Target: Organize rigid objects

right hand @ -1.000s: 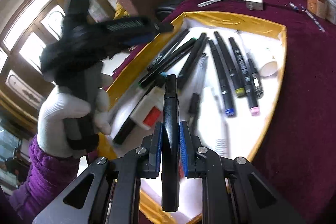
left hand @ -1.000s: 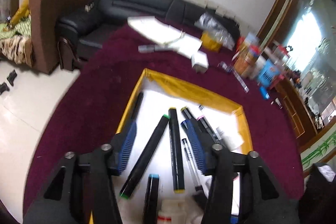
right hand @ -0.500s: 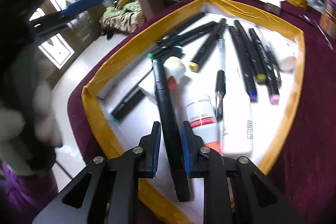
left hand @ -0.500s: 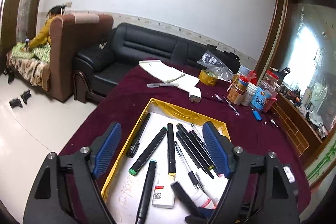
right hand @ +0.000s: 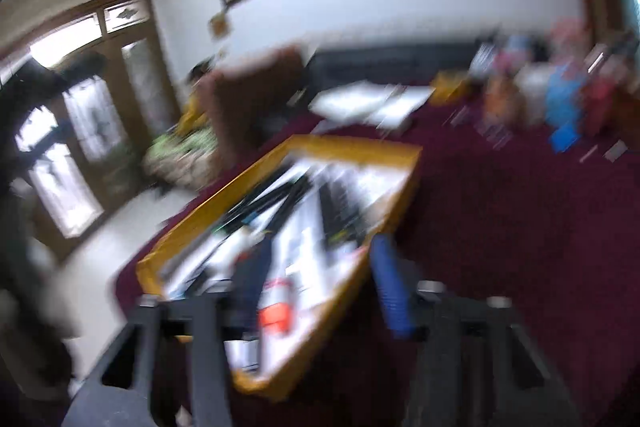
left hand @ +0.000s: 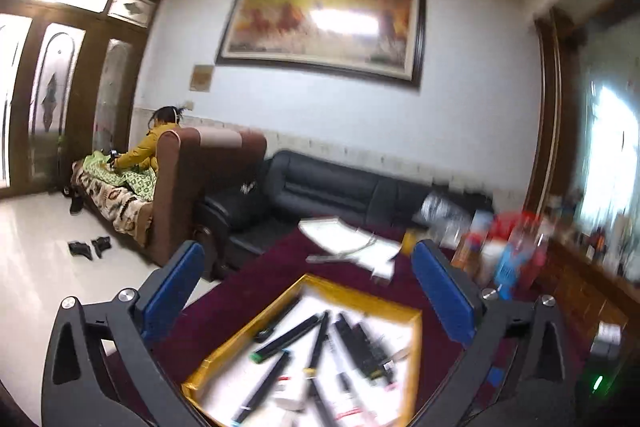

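yellow-rimmed tray [left hand: 362, 293] | slim black markers [left hand: 290, 337] | right view blurred, likely same

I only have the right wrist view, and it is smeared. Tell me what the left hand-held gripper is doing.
Observer: The left hand-held gripper is open. Its jaws have just been opening wide, with nothing between them.
Operator: Read me the tray contents.
Observer: Black markers lie loose at mixed angles in the yellow-rimmed tray. One marker has a green end.
Operator: Check the floor on the left.
Observer: A pair of dark shoes lies on the pale tiles, near the brown armchair.
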The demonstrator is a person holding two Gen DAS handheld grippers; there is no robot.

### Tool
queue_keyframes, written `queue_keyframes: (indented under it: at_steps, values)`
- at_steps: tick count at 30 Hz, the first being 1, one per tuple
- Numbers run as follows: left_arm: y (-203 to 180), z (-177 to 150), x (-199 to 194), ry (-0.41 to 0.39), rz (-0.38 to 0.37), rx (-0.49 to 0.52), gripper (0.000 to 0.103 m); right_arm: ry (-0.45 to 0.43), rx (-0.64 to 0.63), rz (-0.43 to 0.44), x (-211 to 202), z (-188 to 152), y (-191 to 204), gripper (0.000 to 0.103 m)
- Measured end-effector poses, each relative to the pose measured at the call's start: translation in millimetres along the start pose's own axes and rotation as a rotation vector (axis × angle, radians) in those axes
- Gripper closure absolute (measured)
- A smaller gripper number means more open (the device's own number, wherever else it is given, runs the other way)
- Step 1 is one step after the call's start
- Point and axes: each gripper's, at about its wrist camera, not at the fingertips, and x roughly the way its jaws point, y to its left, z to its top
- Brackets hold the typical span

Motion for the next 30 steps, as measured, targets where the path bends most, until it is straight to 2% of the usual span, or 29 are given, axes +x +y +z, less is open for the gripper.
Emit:
queue_keyframes:
  at_steps: [1,2,4,6,8,11,17,30]
  values:
    - [-3.0,-0.6,-4.3,-0.007,0.004,-0.025,0.0,-0.042,-0.014,-0.041,-9.0,-1.2,-0.6,0.018]
    - [-9.9,-0.7,-2.2,0.028,0.008,-0.032,0.0,-0.091,-0.028,-0.084,-18.8,-2.9,-1.7,0.015]
    - [-22.0,-2.6,7.4,0.118,-0.018,0.021,0.0,-0.129,-0.056,-0.121,-23.4,-3.7,0.9,0.015]
    - [-37.7,-10.8,17.9,0.215,0.014,0.093,0.0,-0.14,-0.094,-0.156,-31.4,-6.7,1.0,0.014]
    - [-45.9,-17.6,19.4,0.242,0.043,0.121,0.0,-0.144,-0.111,-0.184,-35.5,-10.1,0.0,0.014]
    - [-52.5,-25.2,19.6,0.267,0.072,0.12,0.0,-0.128,-0.108,-0.213,-38.7,-18.2,-2.4,0.013]
    - [-56.8,-36.0,16.2,0.313,0.113,0.141,0.0,-0.045,-0.075,-0.198,-35.1,-23.8,-13.2,0.013]
    - [-52.7,-53.8,27.5,0.36,0.162,0.172,0.0,0.028,-0.14,-0.198,-16.9,-36.7,5.4,0.013]
